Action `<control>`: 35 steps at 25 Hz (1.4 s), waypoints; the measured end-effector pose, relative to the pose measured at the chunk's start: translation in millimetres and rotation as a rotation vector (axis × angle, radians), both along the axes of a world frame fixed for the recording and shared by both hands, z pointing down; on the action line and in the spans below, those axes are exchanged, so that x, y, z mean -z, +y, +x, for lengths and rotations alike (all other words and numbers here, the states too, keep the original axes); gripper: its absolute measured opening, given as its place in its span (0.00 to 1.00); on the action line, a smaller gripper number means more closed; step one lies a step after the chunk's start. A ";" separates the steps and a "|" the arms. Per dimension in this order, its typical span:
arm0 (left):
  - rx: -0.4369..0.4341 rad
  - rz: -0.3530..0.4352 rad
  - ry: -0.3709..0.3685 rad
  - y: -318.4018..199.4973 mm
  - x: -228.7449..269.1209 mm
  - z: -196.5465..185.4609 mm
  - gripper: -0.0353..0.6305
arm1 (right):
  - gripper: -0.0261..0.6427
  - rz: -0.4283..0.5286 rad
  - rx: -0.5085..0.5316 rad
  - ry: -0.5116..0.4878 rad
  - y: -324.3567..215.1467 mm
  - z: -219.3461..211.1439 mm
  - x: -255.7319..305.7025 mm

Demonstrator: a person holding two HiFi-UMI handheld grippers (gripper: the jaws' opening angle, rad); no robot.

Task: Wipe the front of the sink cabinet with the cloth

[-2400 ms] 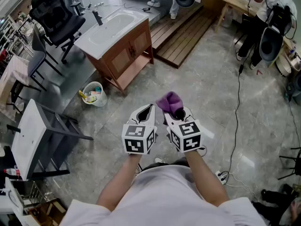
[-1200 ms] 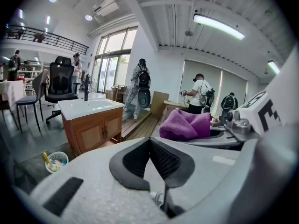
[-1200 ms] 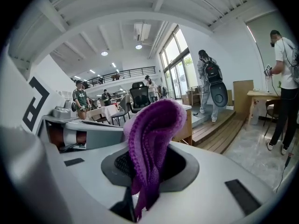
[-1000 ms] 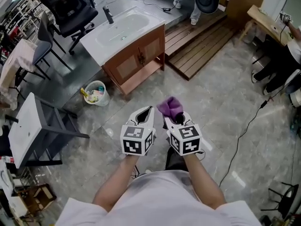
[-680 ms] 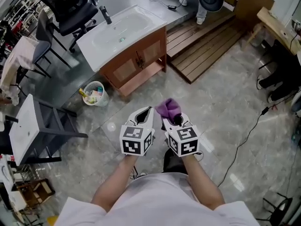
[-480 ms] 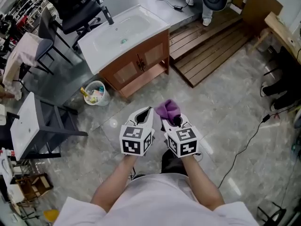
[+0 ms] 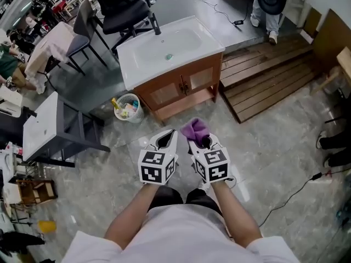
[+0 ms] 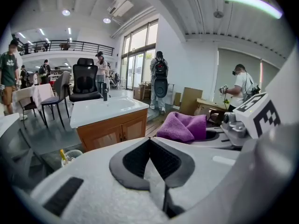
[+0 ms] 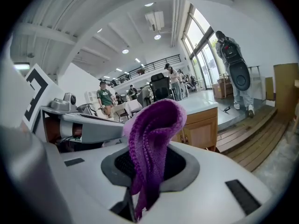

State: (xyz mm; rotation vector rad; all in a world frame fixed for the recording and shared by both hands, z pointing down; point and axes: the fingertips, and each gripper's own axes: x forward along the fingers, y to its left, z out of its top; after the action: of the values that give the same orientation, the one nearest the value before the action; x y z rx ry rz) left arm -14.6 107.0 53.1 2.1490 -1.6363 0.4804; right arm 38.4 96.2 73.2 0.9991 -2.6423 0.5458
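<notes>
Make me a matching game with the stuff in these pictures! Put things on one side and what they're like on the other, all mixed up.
Things:
1. cloth
2. sink cabinet
3. little bin
4. left gripper

What they're like:
A. jaws shut, nothing between them
B. brown wooden doors, white top
C. purple, pinched in the right gripper
D. round, standing beside the cabinet

Right pairs: 1-C, 2-B, 3-D, 4-A.
</notes>
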 end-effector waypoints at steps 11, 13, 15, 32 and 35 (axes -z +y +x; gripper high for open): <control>0.138 0.020 0.043 -36.1 -14.3 -43.4 0.06 | 0.17 0.045 0.157 0.039 -39.6 -52.9 -3.6; 0.159 0.023 0.053 -45.5 -17.3 -54.4 0.06 | 0.17 0.046 0.177 0.049 -50.4 -64.1 -5.7; 0.182 0.023 0.064 -56.9 -21.9 -66.5 0.06 | 0.17 0.046 0.198 0.058 -62.5 -77.1 -8.8; 0.333 0.008 0.112 -154.8 -76.5 -189.0 0.06 | 0.17 0.038 0.405 0.128 -160.1 -221.8 -59.1; 0.357 0.010 0.118 -163.4 -88.1 -204.7 0.06 | 0.17 0.038 0.430 0.123 -169.0 -237.6 -69.9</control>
State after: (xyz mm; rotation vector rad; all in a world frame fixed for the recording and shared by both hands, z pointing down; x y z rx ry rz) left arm -219.3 -56.4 141.2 1.7962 -1.9008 0.2325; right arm -199.3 -72.8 143.2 0.4300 -2.6484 0.3239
